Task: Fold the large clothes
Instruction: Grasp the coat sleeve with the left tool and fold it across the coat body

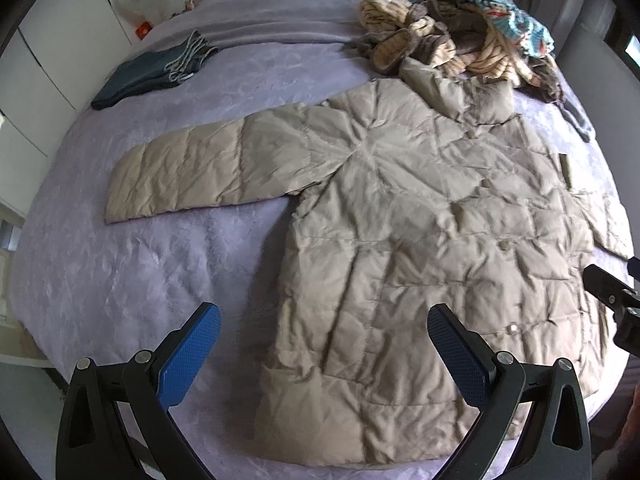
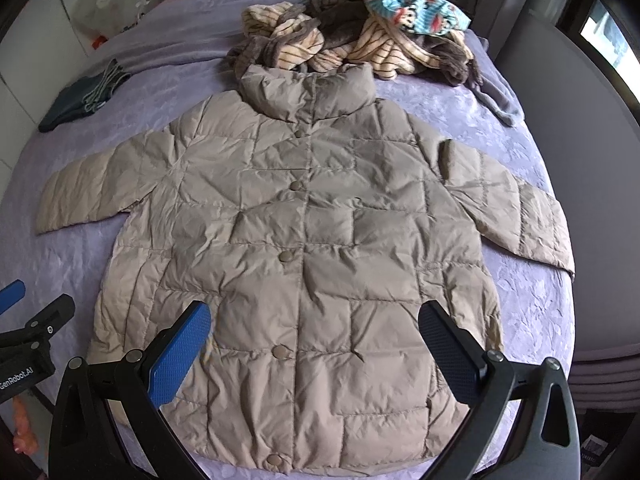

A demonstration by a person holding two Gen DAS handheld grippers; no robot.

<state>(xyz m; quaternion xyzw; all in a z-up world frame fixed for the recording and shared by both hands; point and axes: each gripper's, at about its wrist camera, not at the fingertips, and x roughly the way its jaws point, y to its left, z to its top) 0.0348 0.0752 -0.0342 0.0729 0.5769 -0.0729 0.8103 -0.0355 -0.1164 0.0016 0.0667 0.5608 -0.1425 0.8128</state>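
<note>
Lavender bedspread (image 2: 532, 300) covers the bed in front of you, and the beige quilted down jacket (image 2: 304, 240) lies flat on it, buttoned, collar away from you, both sleeves spread out. Your left gripper (image 1: 324, 344) and right gripper (image 2: 316, 342) hover above the hem, jaws spread wide, holding nothing. Expect the jacket to be light, puffy and slick, so it will likely spring back and slide; pinch each sleeve at its cuff. Bare bedspread lies under the left sleeve (image 1: 192, 176), but the right cuff (image 2: 548, 232) sits near the bed's edge. A pile of clothes (image 2: 352, 40) crowds the collar, and folded jeans (image 1: 152, 72) lie well apart.
</note>
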